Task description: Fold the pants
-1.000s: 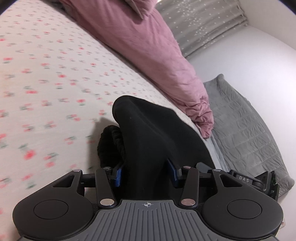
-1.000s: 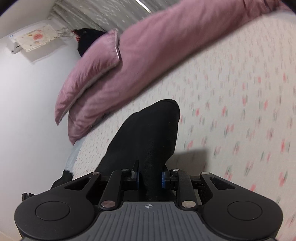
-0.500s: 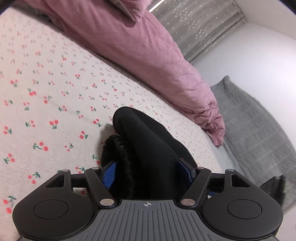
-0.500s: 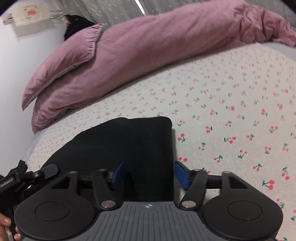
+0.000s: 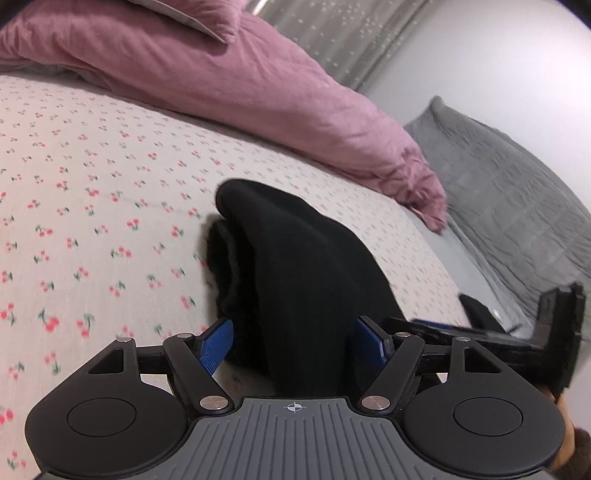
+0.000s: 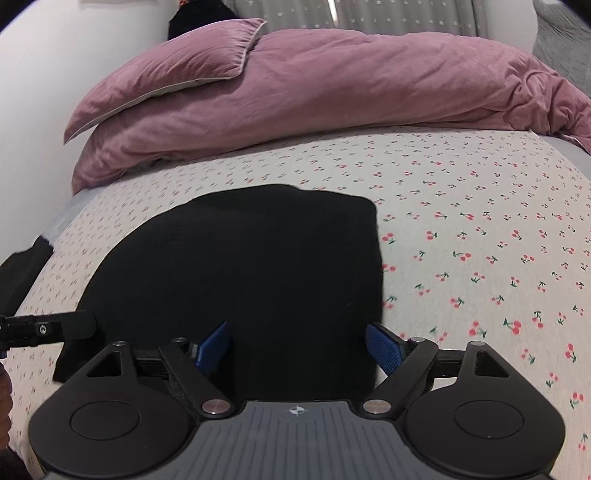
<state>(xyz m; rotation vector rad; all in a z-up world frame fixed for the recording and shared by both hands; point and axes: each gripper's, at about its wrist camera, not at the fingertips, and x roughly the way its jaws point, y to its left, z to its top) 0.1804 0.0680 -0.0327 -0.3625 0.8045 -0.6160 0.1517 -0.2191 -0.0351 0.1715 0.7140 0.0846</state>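
We're on a bed, and the sheet (image 5: 92,206) is pale with little red cherries scattered all over it; from the right wrist view a white wall runs up the left side, and a grey star-speckled curtain (image 6: 388,16) hangs behind the head of the bed. Down on that sheet lie the black pants (image 6: 243,266), folded into a compact dark block, flat with a squared far corner from the right wrist view; from the left wrist view it's a soft mound (image 5: 295,258) with the rolled layers showing at its left edge. The left gripper (image 5: 293,343) sits at the near end of the bundle, blue pads spread wide on either side of the cloth and not pinching it. The right gripper (image 6: 299,345) is the same story, its jaws opening right now, the pants lying between the pads but loose, nothing gripped. Behind the pants, left to right, there's a mauve pillow (image 6: 166,77) propped on a bunched mauve duvet (image 6: 369,85) that runs right across the bed, and a grey quilted blanket (image 5: 517,192) lies off the far right edge. The duvet stays well clear of the pants; the only thing crowding in is the other gripper, poking into each view's edge.
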